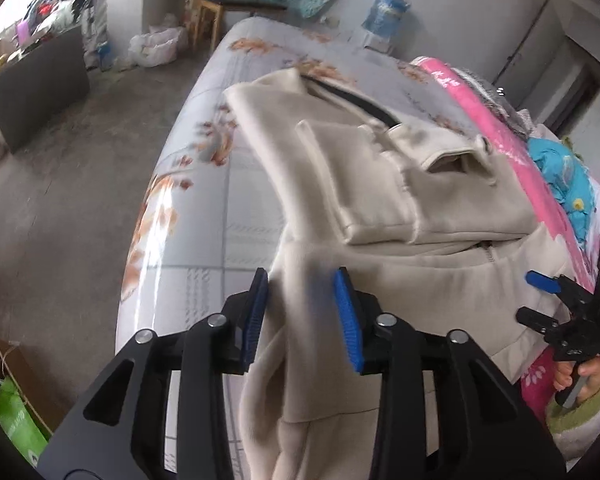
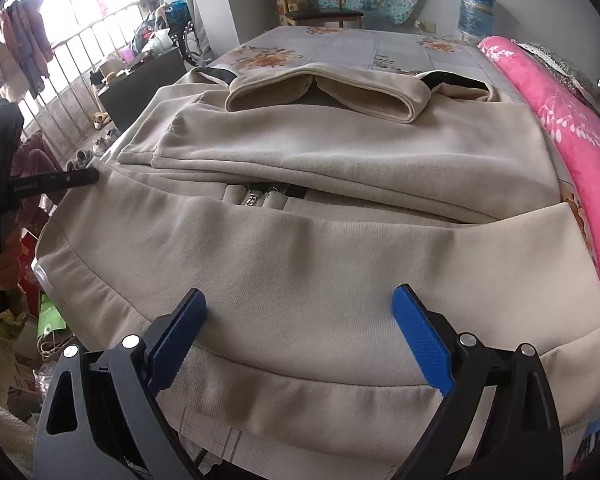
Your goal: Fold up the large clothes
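A beige zip-up jacket (image 2: 320, 248) lies flat on the bed, collar at the far end, with both sleeves folded across its chest. Its ribbed hem faces me. In the left wrist view my left gripper (image 1: 302, 308) is at the hem's left corner, and bunched beige cloth (image 1: 308, 320) fills the gap between its blue pads. One of its black fingers (image 2: 60, 179) shows at the jacket's left edge in the right wrist view. My right gripper (image 2: 300, 320) stands wide open just above the hem, nothing pinched; it also shows as the right gripper (image 1: 556, 300), held by a hand.
The bed's grey floral sheet (image 1: 220, 208) drops off to a concrete floor on the left. A rolled pink blanket (image 2: 572, 148) runs along the right side. A wooden chair (image 2: 312, 4) and water bottle (image 2: 476, 8) stand beyond the bed; a dark cabinet (image 1: 40, 88) is at left.
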The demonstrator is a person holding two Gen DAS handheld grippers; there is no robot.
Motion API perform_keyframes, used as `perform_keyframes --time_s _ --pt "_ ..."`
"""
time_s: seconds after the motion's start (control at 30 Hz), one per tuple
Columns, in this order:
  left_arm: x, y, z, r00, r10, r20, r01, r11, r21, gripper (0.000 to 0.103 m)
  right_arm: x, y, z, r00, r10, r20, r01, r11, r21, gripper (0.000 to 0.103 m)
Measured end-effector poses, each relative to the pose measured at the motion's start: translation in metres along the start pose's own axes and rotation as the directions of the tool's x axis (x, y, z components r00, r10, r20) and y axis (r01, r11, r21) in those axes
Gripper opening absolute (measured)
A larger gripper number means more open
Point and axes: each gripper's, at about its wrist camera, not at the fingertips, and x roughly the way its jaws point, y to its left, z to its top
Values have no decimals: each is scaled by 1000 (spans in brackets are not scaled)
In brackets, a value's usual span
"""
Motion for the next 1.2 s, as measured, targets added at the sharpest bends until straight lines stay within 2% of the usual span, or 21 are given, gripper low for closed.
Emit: perform_keyframes --time_s 0.1,0.17,0.23,0.33,0.47,0.67,0.7,0.77,0.87,1.0,1.07,1.2 --pt "-16 -12 -3 995 -89 43 87 995 45 32 0 1 -1 1000 -4 2 4 1000 -2 92" --pt "-29 -21 -8 981 -179 71 173 981 84 32 0 1 -1 1000 -6 6 6 1000 -2 92" --pt "-30 -27 -12 976 -203 76 194 975 109 33 0 2 -2 1000 -5 10 5 1000 -2 92" --pt "-14 -29 -14 993 -110 39 105 988 115 33 0 1 -2 1000 -4 11 4 1000 -1 92" --pt "8 -20 -14 1000 -10 -22 11 997 71 33 0 1 -2 1000 -4 13 4 1000 -4 92" --pt "-1 -32 -21 1000 8 -26 -5 994 105 33 -2 0 -4 999 5 31 -5 1000 -5 92" --pt "0 -35 -24 999 39 -33 -35 993 115 33 -2 -1 -4 999 6 36 -6 1000 -5 92" --pt "9 -43 -28 986 161 -51 -152 976 157 35 -2 -1 -6 999 12 51 -12 1000 -3 93" --pt "9 -57 -31 968 248 -24 -238 950 201 35 -3 -2 -7 998 18 62 -18 1000 1 93" --pt "10 -67 -32 945 326 -6 -315 919 235 35 -12 -11 -8 997 49 55 -51 998 48 93" --pt "10 -71 -33 935 353 2 -343 906 247 35 -26 -24 -11 994 67 91 -75 993 94 93" --pt "12 -79 -35 917 398 17 -387 879 277 35 -57 -60 -16 989 4 151 -29 986 163 91"
